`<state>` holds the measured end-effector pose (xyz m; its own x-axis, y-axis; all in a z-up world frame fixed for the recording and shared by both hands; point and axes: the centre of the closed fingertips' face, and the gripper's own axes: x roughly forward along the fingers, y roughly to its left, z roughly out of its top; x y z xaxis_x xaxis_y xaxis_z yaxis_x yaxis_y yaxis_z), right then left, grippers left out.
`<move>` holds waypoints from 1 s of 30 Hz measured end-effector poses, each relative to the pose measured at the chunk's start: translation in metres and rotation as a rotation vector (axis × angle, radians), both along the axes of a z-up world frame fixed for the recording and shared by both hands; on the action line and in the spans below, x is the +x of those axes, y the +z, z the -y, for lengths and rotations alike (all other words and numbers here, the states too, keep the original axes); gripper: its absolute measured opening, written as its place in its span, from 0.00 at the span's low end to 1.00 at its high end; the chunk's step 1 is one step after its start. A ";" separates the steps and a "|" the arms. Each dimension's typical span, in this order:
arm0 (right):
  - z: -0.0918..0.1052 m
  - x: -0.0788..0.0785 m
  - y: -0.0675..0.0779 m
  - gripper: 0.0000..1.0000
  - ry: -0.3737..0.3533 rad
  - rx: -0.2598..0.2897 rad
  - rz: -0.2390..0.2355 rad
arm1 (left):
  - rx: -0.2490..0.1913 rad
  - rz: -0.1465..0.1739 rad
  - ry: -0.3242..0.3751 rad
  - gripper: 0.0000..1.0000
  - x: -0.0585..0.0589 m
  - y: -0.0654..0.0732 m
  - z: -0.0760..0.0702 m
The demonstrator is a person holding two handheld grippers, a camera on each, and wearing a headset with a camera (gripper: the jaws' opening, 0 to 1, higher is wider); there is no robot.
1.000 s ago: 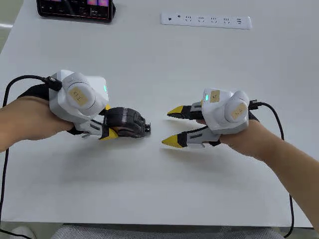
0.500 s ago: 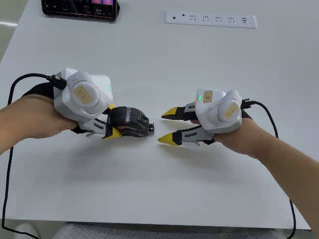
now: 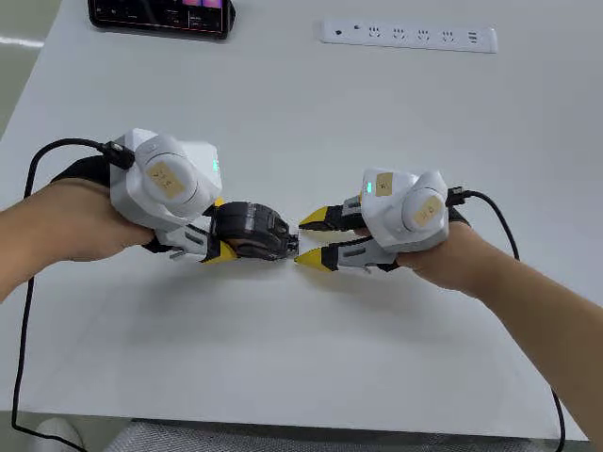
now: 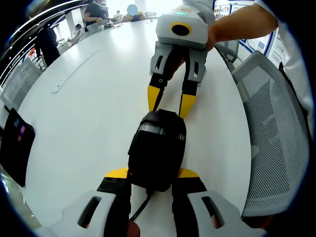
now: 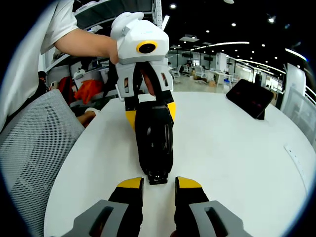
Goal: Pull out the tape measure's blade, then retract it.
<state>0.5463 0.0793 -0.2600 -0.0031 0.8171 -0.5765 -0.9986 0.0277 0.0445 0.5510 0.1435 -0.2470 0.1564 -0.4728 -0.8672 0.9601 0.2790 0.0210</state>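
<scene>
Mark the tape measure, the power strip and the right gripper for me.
tape measure (image 3: 252,231): head view, top of its black case.
power strip (image 3: 408,36): head view, middle of its white body.
right gripper (image 3: 301,242): head view, midway between its yellow fingertips.

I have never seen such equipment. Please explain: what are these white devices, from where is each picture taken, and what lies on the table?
No robot here: a person holds a white tool in each hand, each ending in two yellow-tipped tongs. The wide picture comes from a camera on the person's head; the two round ones from cameras riding on the tools. The left tongs are clamped on a black tape measure, its blade not yet pulled out. The right tongs are open, their tips close to the tape's front end. On the white table also lie a power strip and a dark screen device.
</scene>
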 end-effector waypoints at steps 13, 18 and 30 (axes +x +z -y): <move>-0.006 0.000 -0.003 0.16 0.012 0.005 0.001 | 0.000 0.005 0.000 0.27 0.000 0.000 0.000; -0.008 -0.002 -0.005 0.14 0.020 0.005 0.004 | 0.000 0.009 0.001 0.27 0.000 0.000 0.000; -0.009 -0.002 -0.005 0.12 0.028 0.008 0.008 | 0.001 0.012 -0.001 0.27 0.000 0.000 0.000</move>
<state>0.5441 0.0880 -0.2654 -0.0215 0.8215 -0.5698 -0.9993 -0.0004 0.0371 0.5514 0.1438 -0.2467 0.1661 -0.4724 -0.8656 0.9599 0.2784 0.0323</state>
